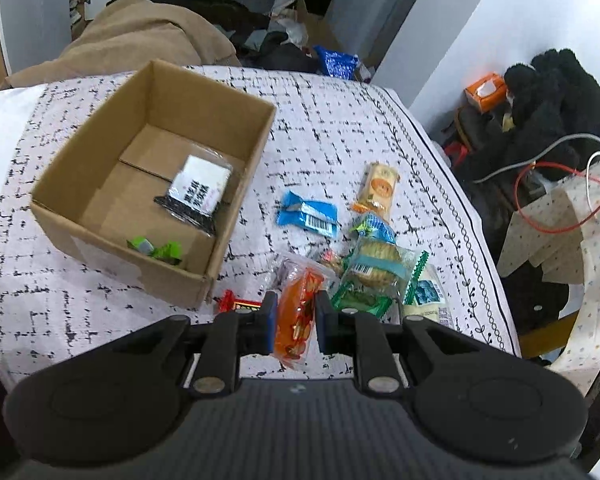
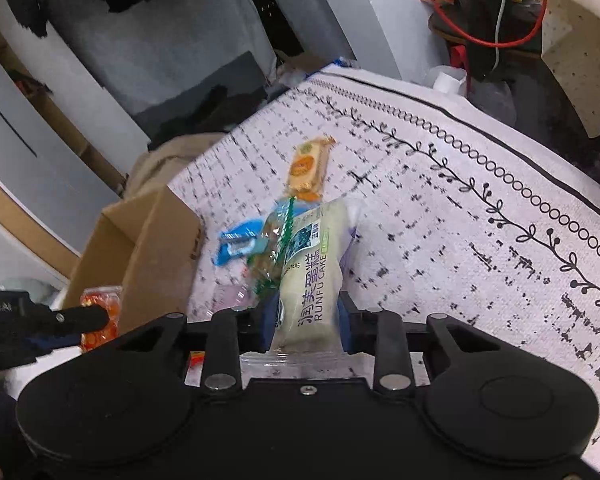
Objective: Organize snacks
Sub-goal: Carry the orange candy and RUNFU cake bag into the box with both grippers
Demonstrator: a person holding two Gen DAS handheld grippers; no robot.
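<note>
A matt brown cardboard box (image 1: 147, 184) sits on a woven cloth cover (image 1: 340, 128) printed black on white. The snack packets are glossy plastic film: an orange packet (image 1: 297, 312) and a cream Runfu cake wrapper (image 2: 310, 280). Both grippers' bodies are matt black plastic with metal screws.

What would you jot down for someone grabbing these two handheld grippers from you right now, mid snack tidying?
Left gripper: shut on the orange snack pack.
Right gripper: shut on the white Runfu cake pack.
Cardboard box: sits on the patterned tablecloth; it already holds a black-and-white packet and green candy.
Left on the cloth: blue packet, tan biscuit pack, cracker pack, a red-wrapped piece.
Next, probably: drop both held packs into the box, then collect the rest.
</note>
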